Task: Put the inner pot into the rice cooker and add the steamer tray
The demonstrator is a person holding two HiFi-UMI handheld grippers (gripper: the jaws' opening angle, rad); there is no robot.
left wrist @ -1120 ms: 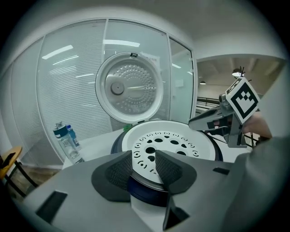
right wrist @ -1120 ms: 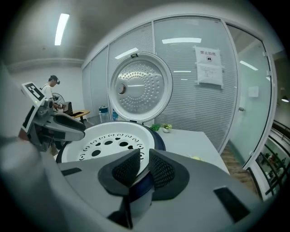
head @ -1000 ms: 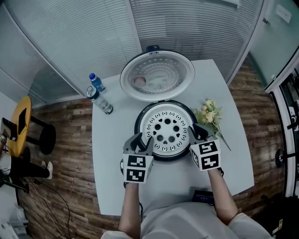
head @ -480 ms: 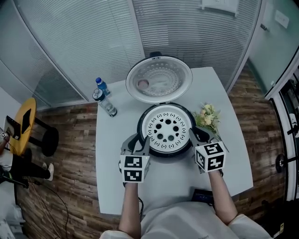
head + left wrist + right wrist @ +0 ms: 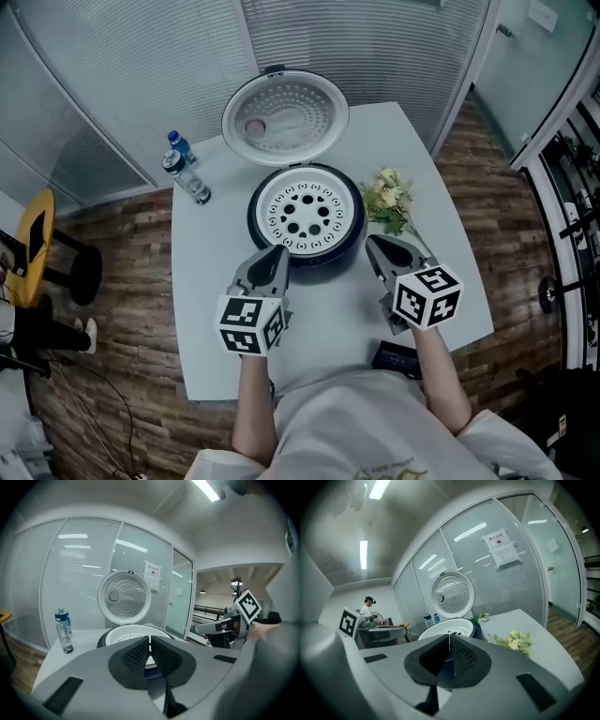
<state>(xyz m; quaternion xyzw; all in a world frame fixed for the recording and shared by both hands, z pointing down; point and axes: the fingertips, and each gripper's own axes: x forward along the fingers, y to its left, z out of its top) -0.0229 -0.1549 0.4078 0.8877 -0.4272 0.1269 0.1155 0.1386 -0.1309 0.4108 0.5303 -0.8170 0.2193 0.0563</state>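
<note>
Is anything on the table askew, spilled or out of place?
Nothing stands out. The steamer tray sits level in the cooker, its lid open; the bottles stand upright, and nothing is spilled.

A white table (image 5: 202, 281) with rounded corners stands on a floor of dark wood planks (image 5: 112, 314). In the head view a glass wall with closed horizontal blinds (image 5: 122, 75) runs from 10 to 1 o'clock, and a paper sheet (image 5: 502, 543) is fixed on it. At 9 o'clock is a round yellow piece of furniture (image 5: 36, 246), with a black stool (image 5: 82, 277) just beside it. At 3 o'clock stands a black metal rack (image 5: 574, 234). Thin cables (image 5: 105, 412) lie on the floor at 8 o'clock. Long strip lamps (image 5: 206, 489) shine on the ceiling.
</note>
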